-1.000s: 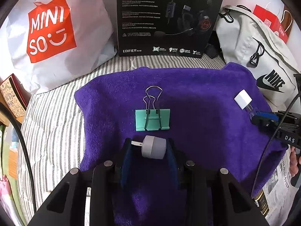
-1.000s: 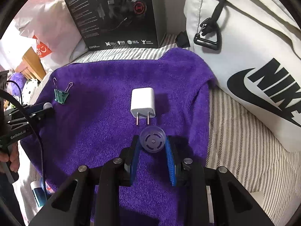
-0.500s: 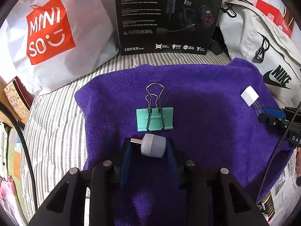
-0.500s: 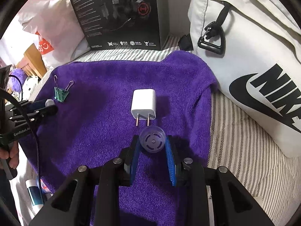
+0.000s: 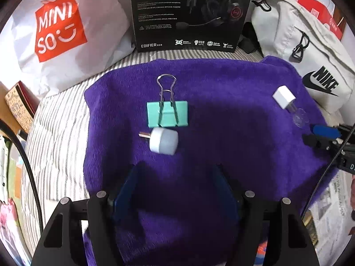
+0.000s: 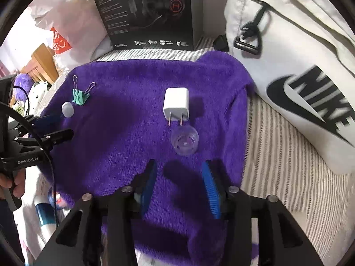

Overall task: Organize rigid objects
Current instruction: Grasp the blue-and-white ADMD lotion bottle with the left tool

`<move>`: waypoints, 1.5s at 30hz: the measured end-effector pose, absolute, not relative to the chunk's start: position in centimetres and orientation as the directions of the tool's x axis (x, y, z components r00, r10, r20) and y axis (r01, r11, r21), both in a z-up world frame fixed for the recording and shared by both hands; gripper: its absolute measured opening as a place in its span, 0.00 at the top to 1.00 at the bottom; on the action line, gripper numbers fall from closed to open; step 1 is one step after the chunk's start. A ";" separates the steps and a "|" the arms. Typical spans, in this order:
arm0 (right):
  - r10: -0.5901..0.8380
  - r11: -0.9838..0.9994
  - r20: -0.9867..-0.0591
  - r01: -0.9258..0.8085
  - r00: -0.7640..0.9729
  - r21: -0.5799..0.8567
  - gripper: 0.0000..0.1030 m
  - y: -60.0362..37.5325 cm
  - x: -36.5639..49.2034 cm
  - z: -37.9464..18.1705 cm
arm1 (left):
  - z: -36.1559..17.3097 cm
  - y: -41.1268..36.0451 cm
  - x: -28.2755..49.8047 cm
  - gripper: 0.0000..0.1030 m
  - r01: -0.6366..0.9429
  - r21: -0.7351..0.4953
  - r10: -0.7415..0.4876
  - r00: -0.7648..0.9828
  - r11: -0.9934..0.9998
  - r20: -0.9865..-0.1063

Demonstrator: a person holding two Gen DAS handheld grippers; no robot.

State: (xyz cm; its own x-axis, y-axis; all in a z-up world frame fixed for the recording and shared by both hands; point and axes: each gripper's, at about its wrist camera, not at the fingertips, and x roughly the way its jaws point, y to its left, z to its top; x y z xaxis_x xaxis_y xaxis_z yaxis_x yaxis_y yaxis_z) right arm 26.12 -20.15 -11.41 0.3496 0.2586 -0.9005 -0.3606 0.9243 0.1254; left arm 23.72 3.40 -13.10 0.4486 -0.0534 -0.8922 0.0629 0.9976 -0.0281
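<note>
On the purple towel (image 5: 233, 115) a small grey-white plug light (image 5: 163, 140) lies just below a teal binder clip (image 5: 167, 113). My left gripper (image 5: 175, 173) hangs a little short of the light, its jaws opening with nothing between them. In the right wrist view a clear round cap (image 6: 184, 140) rests on the towel (image 6: 133, 122) just below the prongs of a white charger (image 6: 176, 104). My right gripper (image 6: 179, 170) stands just short of the cap, jaws opening and empty. The left gripper (image 6: 55, 126) appears at that view's left edge beside the light (image 6: 67, 109) and clip (image 6: 80, 96).
A black headset box (image 5: 192, 13) stands behind the towel, a white shopping bag (image 5: 60, 33) to its left and a white Nike bag (image 6: 299, 66) on the right. Striped bedding (image 6: 277, 166) borders the towel. A hand (image 6: 15, 184) holds the left gripper's handle.
Both grippers let go: the left opened and the plug light now lies on the towel ahead of it; the right opened and the clear cap rests free below the charger.
</note>
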 end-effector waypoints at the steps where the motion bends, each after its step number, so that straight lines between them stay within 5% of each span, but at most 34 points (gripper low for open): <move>1: 0.262 0.927 -0.900 -0.350 0.348 0.135 0.58 -20.4 25.7 -11.2 | -12.7 3.3 23.2 0.33 0.064 -0.034 -0.059 0.452 0.997 -0.890; 7: 0.247 0.941 -0.892 -0.315 0.379 0.127 0.48 -21.6 22.4 -9.1 | -9.9 2.2 18.8 0.32 0.121 -0.024 -0.082 0.503 0.992 -0.860; 11: 0.259 0.948 -0.880 -0.280 0.399 0.152 0.46 -22.7 20.0 -7.6 | -8.3 1.3 15.1 0.16 0.177 -0.029 -0.123 0.545 0.984 -0.829; 17: 0.258 0.957 -0.873 -0.233 0.414 0.173 0.39 -24.5 16.7 -6.6 | -7.7 0.0 10.6 0.07 0.249 -0.027 -0.166 0.557 0.968 -0.814; 21: 0.256 0.963 -0.872 -0.194 0.417 0.189 0.31 -26.2 14.7 -6.5 | -8.0 -0.9 8.8 0.06 0.295 -0.039 -0.200 0.541 0.955 -0.817; 34: 0.257 0.966 -0.874 -0.130 0.412 0.223 0.31 -29.7 10.1 -6.8 | -10.8 -3.6 9.0 0.06 0.379 0.056 -0.160 0.514 0.924 -0.842; 45: 0.270 0.963 -0.885 -0.128 0.379 0.239 0.31 -29.5 9.9 -8.1 | -12.8 -3.3 10.3 0.06 0.360 -0.001 -0.178 0.459 0.933 -0.870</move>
State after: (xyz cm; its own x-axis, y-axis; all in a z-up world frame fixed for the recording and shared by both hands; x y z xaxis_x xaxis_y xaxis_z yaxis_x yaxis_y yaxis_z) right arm 9.93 -29.50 -8.12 0.3792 0.2702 -0.8850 -0.1282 0.9625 0.2390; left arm 10.31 -3.29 -12.76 0.4592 -0.1775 -0.8704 0.3598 0.9330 -0.0005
